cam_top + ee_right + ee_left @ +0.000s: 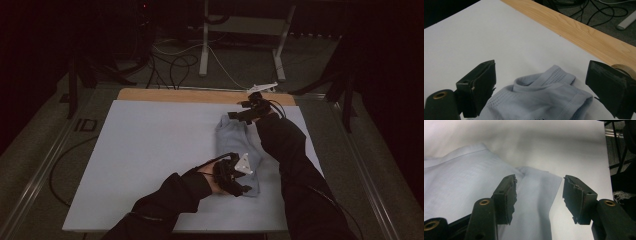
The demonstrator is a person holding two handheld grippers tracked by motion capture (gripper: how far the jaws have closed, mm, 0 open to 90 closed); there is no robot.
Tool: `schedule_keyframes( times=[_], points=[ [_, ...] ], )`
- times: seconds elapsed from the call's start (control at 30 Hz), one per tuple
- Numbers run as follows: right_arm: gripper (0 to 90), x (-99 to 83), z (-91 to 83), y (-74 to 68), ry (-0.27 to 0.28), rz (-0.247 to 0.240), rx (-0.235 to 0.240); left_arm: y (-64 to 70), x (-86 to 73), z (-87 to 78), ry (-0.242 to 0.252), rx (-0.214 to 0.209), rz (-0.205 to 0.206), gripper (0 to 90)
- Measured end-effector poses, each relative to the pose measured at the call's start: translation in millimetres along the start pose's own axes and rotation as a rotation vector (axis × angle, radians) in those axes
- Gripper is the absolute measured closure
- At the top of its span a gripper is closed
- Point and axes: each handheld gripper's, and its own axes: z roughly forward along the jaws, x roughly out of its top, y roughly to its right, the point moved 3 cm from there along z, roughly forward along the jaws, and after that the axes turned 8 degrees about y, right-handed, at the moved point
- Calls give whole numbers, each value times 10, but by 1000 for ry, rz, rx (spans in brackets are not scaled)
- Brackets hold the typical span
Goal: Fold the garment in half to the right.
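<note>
High view: pale blue garment (239,150) lay crumpled right of centre on white table (150,150), left gripper (240,187) at its lower edge, right gripper (235,116) at its upper end.

Left gripper view: jaws spread wide over folded cloth corner at frame centre.

Right gripper view: jaws spread, ribbed neckline low between them.

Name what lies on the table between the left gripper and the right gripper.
The light blue garment spans that stretch in the high view, from the left gripper at its near end to the right gripper at its far end.
</note>
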Motion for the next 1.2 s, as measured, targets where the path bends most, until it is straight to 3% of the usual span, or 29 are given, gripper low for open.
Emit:
schedule_keyframes(
  times=[0.13,0.3,0.47,0.57,0.67,0.8,0.87,0.9,0.93,1.13,1.17,1.2],
  points=[
    [95,-40,-42,-29,5,-12,1,-20,-59,-100,-2,-9,4,427],
    [97,-111,-80,-20,-14,-54,-12,-28,-153,-240,11,-13,-14,384],
    [96,-185,-106,-10,-16,-54,-16,-57,-311,-444,31,-1,-50,327],
    [96,-233,-123,17,-13,-37,-24,-74,-434,-576,47,-23,-75,205],
    [96,-279,-126,47,-18,-9,-28,-91,-555,-713,81,-11,-109,133],
    [96,-332,-96,76,-34,39,-43,-106,-746,-885,98,21,-157,3],
    [97,-360,-77,99,-41,46,-54,-113,-866,-977,115,50,-181,4],
    [100,-406,-48,126,-50,65,-58,-116,-1008,-1073,128,85,-197,4],
    [100,-406,-48,126,-50,65,-58,-116,-1008,-1073,128,85,-197,4],
    [102,-582,44,238,-101,105,-79,-102,-1480,-1354,142,176,-277,4],
    [102,-654,76,276,-125,118,-89,-83,-1629,-1432,146,202,-295,4],
    [102,-654,76,276,-125,118,-89,-83,-1629,-1432,146,202,-295,4]
  ],
)
